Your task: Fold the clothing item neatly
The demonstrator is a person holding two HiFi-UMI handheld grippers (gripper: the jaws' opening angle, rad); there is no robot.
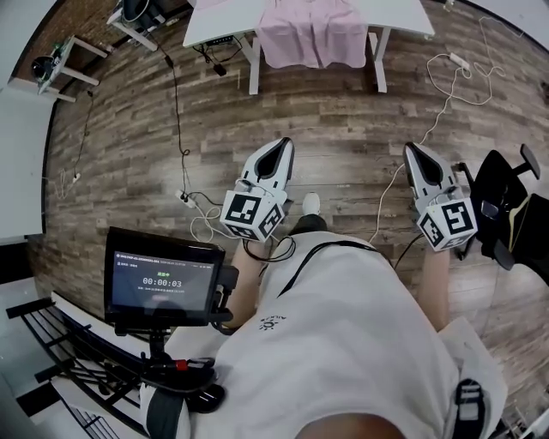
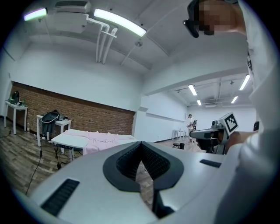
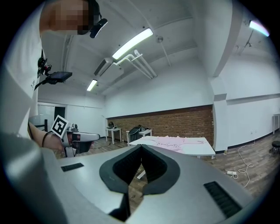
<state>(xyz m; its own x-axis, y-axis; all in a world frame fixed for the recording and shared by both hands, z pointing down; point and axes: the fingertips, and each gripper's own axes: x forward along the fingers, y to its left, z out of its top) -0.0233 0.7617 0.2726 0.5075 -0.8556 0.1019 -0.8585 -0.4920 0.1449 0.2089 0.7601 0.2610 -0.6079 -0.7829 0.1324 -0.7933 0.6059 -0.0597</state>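
A pink garment (image 1: 313, 33) lies spread on a white table (image 1: 220, 24) at the far end of the room, hanging over the table's near edge. It also shows as the pink garment (image 2: 101, 139) in the left gripper view and the pink garment (image 3: 169, 141) in the right gripper view, some way off. My left gripper (image 1: 280, 147) and right gripper (image 1: 413, 152) are held in front of the person's body over the wooden floor, well short of the table. Both point toward the table with jaws shut and nothing between them.
Cables and a power strip (image 1: 190, 202) lie on the wood floor between me and the table. A black chair (image 1: 506, 206) stands at the right. A screen on a stand (image 1: 163, 279) sits at the lower left. Small white side tables (image 1: 64, 60) stand at the far left.
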